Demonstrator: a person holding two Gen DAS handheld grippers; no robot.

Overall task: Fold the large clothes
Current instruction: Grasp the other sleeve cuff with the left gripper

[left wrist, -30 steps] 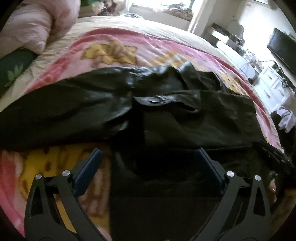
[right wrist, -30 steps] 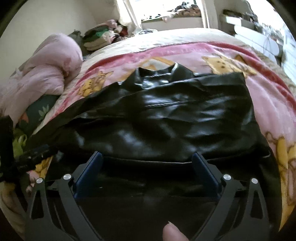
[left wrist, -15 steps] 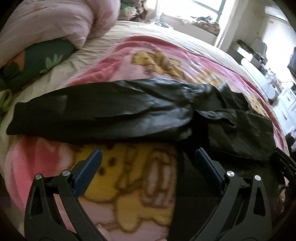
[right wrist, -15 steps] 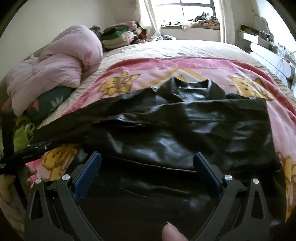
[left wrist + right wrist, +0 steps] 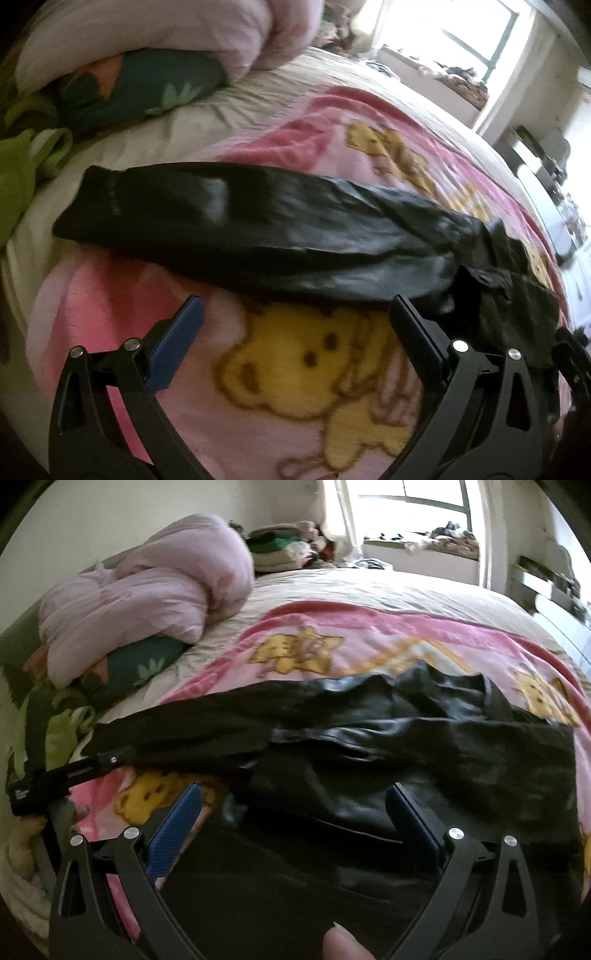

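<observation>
A: Bedroom, daylit window at 12 o'clock. Bed (image 5: 388, 587) spread with a pink cartoon-bear blanket (image 5: 295, 369); rolled lilac duvet (image 5: 147, 602) at 10 o'clock.

B: Item of the task?

A: One black leather-look jacket (image 5: 406, 760), glossy, creased, lying flat across the blanket. In the left wrist view its sleeve (image 5: 240, 225) stretches out towards 9 o'clock, cuff end resting on the pale sheet.

B: Grippers?

A: Left gripper (image 5: 295, 328): jaws spread wide, nothing held, hovering over bare blanket just short of the sleeve. Right gripper (image 5: 293, 812): jaws likewise apart, empty, above the jacket's body.

B: Step in hand, probably?

A: Folding the sleeve inward. Advice: pinch near the cuff, catching both layers, lift low, lay it across the body without dragging; the right gripper could pin the torso, since the slick material likely slides.
</observation>
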